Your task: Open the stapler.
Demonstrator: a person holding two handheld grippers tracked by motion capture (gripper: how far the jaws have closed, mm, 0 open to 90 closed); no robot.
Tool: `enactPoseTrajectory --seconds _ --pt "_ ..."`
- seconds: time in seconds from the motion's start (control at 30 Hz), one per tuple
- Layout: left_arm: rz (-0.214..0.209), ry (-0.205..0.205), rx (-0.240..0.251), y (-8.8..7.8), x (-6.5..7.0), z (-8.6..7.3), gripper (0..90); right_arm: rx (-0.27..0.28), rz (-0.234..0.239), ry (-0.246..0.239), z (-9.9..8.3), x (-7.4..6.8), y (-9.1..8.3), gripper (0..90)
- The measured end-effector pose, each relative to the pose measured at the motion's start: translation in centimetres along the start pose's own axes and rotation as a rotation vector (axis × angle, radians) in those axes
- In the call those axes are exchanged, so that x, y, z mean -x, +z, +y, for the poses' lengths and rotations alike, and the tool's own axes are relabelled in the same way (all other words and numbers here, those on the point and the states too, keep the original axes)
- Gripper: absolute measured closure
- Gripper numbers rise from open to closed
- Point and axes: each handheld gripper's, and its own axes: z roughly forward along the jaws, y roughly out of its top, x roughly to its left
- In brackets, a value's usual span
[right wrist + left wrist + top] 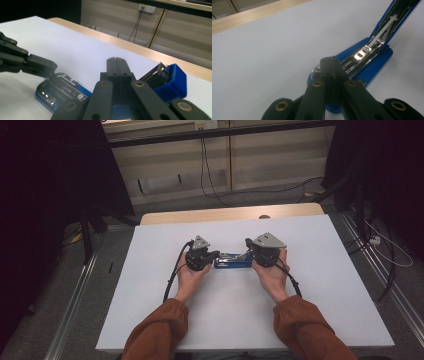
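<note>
A blue stapler lies on the white table between my two grippers. In the left gripper view its base rests flat and its top arm is swung up, so the metal staple channel is bare. My left gripper is shut, with its tips over the front end of the base and nothing between the jaws. My right gripper is shut too, beside the raised blue top. In the right gripper view the left gripper touches the metal plate of the base.
A wooden strip runs along the table's far edge. Behind it are a pale wall and dangling cables. Metal rails lie on the floor at both sides. Orange sleeves come in from below.
</note>
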Motion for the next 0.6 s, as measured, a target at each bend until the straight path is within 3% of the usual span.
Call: enactPoseTrajectory --seconds 0.53,0.6 --pt "0.001 0.001 0.002 0.0 0.0 0.0 90.0 -0.016 -0.015 0.022 -0.6 1.5 -0.9 90.0" --pt "0.002 0.001 0.002 0.0 0.1 0.0 90.0 -0.009 0.008 0.039 -0.8 1.9 -1.1 90.0"
